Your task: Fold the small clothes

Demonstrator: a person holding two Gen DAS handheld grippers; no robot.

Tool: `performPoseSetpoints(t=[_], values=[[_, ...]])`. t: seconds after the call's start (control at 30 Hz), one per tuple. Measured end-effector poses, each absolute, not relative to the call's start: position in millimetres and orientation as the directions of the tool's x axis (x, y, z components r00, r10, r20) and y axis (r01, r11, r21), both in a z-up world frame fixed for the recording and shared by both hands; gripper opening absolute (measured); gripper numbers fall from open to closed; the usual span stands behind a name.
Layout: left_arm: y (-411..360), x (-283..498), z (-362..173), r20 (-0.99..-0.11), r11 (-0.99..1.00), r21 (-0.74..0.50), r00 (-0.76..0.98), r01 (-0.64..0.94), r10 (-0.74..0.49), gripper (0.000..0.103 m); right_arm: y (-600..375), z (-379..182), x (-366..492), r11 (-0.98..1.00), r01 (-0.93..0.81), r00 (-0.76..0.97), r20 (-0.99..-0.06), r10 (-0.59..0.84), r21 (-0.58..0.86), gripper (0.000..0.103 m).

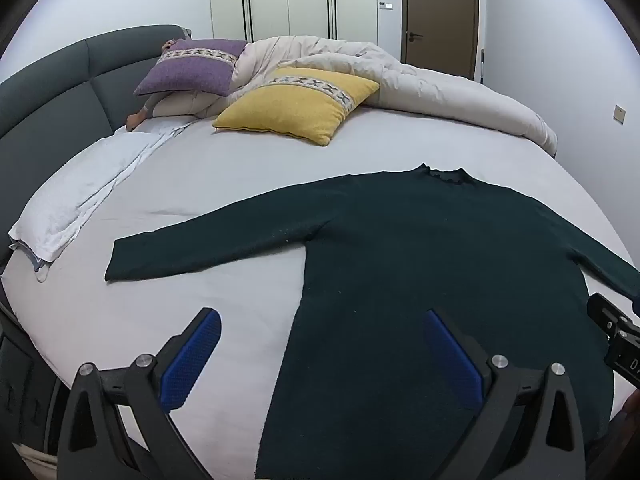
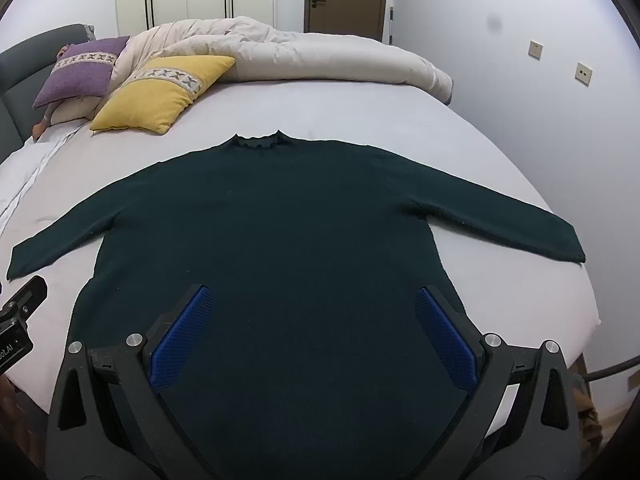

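A dark green long-sleeved sweater (image 2: 280, 220) lies flat on the white bed sheet (image 2: 360, 112), collar away from me, both sleeves spread out to the sides. It also shows in the left wrist view (image 1: 420, 260). My left gripper (image 1: 322, 320) is open and empty, held above the sweater's lower left edge and the sheet. My right gripper (image 2: 314, 298) is open and empty above the sweater's lower body. The right gripper's body shows at the right edge of the left wrist view (image 1: 616, 332).
A yellow cushion (image 1: 296, 102) and a purple cushion (image 1: 188, 66) lie at the head of the bed with a beige duvet (image 1: 420, 80) bunched along the far side. A grey headboard (image 1: 52, 92) stands left. A folded white cloth (image 1: 80, 200) lies left.
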State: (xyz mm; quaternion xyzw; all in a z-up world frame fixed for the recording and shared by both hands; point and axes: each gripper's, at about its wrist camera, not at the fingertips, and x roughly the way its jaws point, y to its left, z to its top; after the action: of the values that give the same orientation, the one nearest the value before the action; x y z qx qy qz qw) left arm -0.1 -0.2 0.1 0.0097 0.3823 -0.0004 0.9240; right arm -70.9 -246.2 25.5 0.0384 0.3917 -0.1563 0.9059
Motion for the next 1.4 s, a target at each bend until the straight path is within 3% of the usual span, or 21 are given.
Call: performPoseSetpoints(t=[1.4], values=[[2.8,-5.1,-4.7,-0.704,1.000,0.029,0.710,0.006,0.017,0.103,-240.5,12.9,-69.7,0.948,0.312,0.636,-0.726,-0.262,-0.068,0.103]])
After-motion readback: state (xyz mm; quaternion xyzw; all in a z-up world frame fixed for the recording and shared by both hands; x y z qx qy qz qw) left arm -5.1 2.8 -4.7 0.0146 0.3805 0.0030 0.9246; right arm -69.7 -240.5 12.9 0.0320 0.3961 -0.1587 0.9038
